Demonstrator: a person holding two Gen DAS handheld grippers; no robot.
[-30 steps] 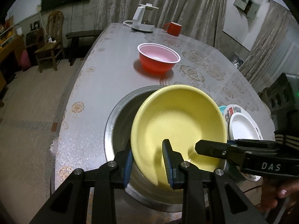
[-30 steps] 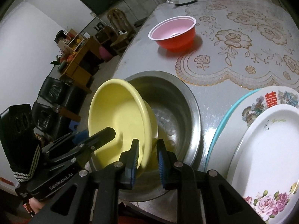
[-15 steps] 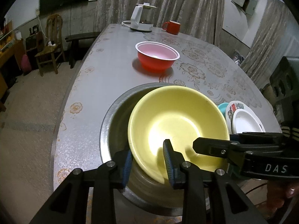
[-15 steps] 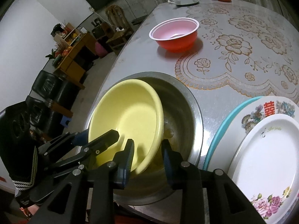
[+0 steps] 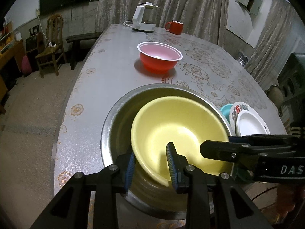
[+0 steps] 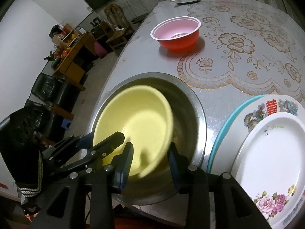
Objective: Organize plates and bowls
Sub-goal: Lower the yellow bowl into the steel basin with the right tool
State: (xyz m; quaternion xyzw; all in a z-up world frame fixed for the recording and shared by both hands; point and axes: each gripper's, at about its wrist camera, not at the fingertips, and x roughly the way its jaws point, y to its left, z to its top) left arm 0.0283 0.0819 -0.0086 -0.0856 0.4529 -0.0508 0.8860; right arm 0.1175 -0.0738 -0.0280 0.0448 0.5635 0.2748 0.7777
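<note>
A yellow bowl (image 5: 177,129) lies tilted inside a large steel basin (image 5: 114,118) at the table's near edge. My left gripper (image 5: 150,150) is shut on the bowl's near rim, one pad outside and one inside. In the right wrist view the yellow bowl (image 6: 133,120) is blurred. My right gripper (image 6: 150,147) straddles its rim with jaws opening, and the pads stand clear of it. A red bowl (image 5: 158,61) with a pink inside stands farther back. A white plate (image 6: 272,143) lies on a patterned plate (image 6: 270,103) and a teal plate (image 6: 221,133) to the right.
A white kettle (image 5: 143,17) and a red mug (image 5: 174,26) stand at the table's far end. The table's edge runs close along the basin's left and near sides. A wooden chair (image 5: 51,43) stands on the floor at left.
The yellow bowl has sunk from steeply tilted to lying lower in the steel basin. The right gripper's jaws have spread apart off the rim. The left gripper keeps its hold.
</note>
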